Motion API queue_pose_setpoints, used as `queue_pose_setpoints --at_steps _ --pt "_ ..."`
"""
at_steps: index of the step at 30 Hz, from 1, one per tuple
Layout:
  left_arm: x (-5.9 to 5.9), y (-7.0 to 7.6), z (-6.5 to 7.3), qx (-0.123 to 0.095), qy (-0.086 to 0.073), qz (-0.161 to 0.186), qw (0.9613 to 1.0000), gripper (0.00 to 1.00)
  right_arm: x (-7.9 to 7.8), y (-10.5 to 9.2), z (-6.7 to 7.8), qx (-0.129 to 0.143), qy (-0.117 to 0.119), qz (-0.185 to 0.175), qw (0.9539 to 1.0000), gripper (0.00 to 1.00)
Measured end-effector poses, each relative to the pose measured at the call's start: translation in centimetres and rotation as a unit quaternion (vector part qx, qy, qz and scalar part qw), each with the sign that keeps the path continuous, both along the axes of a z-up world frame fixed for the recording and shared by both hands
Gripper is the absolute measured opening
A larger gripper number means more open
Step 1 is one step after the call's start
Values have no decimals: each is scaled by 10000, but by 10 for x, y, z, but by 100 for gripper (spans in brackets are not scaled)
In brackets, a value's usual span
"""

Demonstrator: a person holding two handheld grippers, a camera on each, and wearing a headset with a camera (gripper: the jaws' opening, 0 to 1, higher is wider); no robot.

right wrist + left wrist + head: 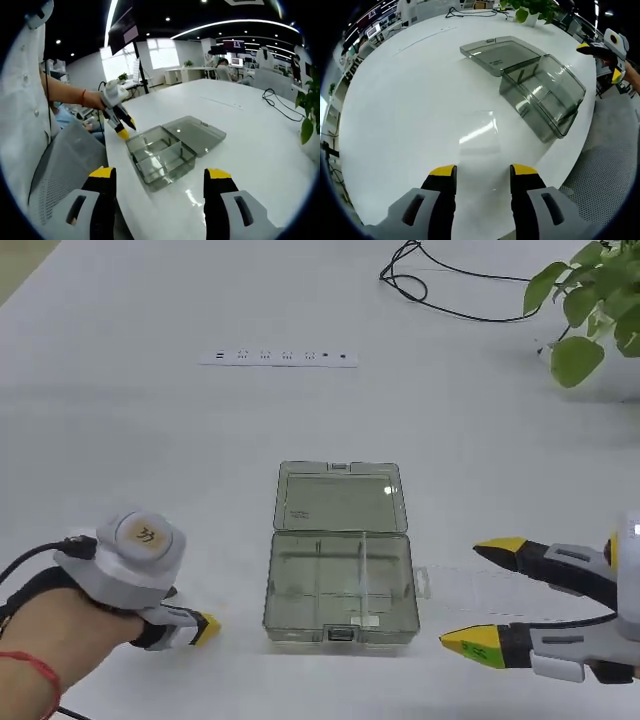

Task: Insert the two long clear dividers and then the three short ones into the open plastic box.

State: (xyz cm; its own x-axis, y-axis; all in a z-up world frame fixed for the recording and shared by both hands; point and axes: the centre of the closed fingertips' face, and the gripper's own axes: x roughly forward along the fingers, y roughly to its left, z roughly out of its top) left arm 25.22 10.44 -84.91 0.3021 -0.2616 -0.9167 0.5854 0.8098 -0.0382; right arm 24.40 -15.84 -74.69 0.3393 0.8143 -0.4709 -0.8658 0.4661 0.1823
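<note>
Right claw (480,597) wide, left claw (482,171) narrower, both empty, flanking box (340,590); lid (340,498) flat behind, dividers (365,570) indistinct.

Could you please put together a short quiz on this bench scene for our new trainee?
1. True or false: the lid of the plastic box is shut.
2. Where does the plant stand? A. at the far right of the table; B. inside the box; C. on the lid.
3. Fill in: the jaws of the left gripper and of the right gripper stand ____.
Key: 1 false, it lies open and flat; 2 A; 3 open, with nothing between them.
</note>
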Motion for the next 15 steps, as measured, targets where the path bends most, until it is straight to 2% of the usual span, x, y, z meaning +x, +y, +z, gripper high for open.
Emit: queue_pose_setpoints --at_steps 7,9,15 --pt "2 2 -1 243 26 -32 9997 37 3 0 2 12 -40 -19 10000 71" --pt "2 3 -1 256 62 39 9996 37 3 1 2 8 -52 -17 10000 71" --pt "0 4 -2 316 143 -33 9994 34 3 1 2 21 -47 -11 10000 71"
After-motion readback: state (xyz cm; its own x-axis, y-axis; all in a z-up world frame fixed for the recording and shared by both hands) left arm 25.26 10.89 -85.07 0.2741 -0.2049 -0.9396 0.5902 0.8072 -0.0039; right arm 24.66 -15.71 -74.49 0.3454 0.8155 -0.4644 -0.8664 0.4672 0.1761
